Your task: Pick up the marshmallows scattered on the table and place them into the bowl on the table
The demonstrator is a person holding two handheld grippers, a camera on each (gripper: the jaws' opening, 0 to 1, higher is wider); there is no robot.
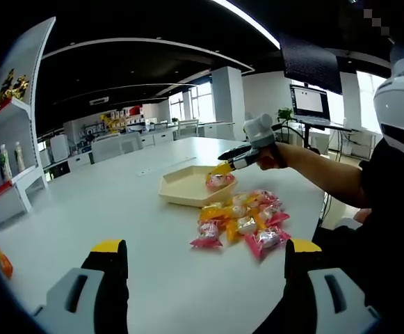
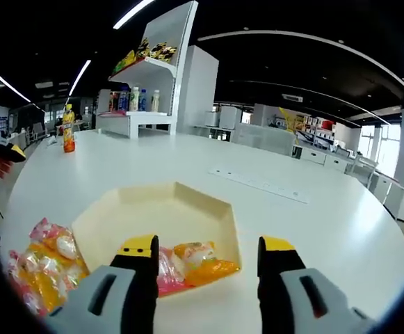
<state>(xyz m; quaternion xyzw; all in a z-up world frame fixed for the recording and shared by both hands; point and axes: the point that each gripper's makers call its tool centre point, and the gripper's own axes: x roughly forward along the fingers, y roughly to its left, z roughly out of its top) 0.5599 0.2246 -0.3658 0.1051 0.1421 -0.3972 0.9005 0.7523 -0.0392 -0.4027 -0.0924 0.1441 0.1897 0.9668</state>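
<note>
A beige hexagonal bowl (image 1: 181, 188) sits on the white table (image 1: 118, 209). Just in front of it lies a pile of several pink and yellow wrapped marshmallows (image 1: 243, 223). My right gripper (image 1: 238, 160), held by a hand, hovers over the bowl's right side, above one marshmallow packet (image 1: 220, 181) lying in the bowl. In the right gripper view that packet (image 2: 191, 264) rests on the bowl (image 2: 160, 209) floor between the wide-apart jaws of my right gripper (image 2: 208, 252), which is open. The pile (image 2: 45, 268) is at lower left. My left gripper (image 1: 205, 256) is open over bare table, short of the pile.
A white shelf (image 2: 146, 76) with bottles and snacks stands past the table, and an orange drink bottle (image 2: 69, 132) stands on the table's far side. A power strip (image 2: 261, 184) lies behind the bowl. A monitor (image 1: 309, 101) and desks stand beyond. The person's dark sleeve (image 1: 389, 188) is at right.
</note>
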